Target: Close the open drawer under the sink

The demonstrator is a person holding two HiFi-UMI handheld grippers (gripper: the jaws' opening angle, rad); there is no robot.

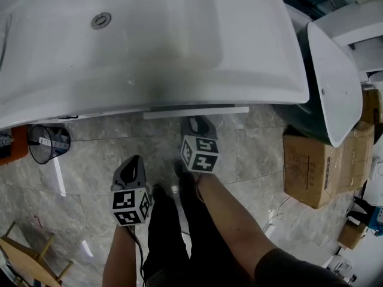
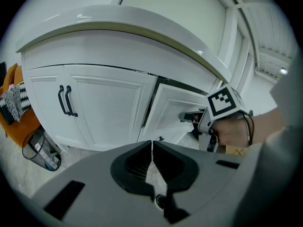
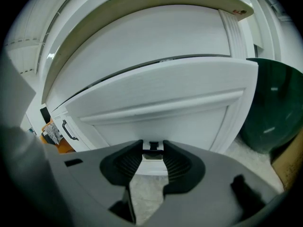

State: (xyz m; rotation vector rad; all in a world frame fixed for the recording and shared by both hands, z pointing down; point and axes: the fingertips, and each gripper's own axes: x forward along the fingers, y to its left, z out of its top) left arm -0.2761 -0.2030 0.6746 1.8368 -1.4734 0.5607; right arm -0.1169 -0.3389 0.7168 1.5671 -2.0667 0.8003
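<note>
Two jaws of the right gripper (image 3: 152, 150) stand spread before the open drawer (image 3: 161, 103), flanking what may be its dark handle (image 3: 153, 145); the left gripper (image 2: 152, 148) hangs back, pressed together.

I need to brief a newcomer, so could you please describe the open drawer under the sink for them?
Start at the big white sink, then look below to the white cabinet. The drawer is the panel on its right side standing out from the cabinet face, unlike the flush doors with paired black handles left of it.
</note>
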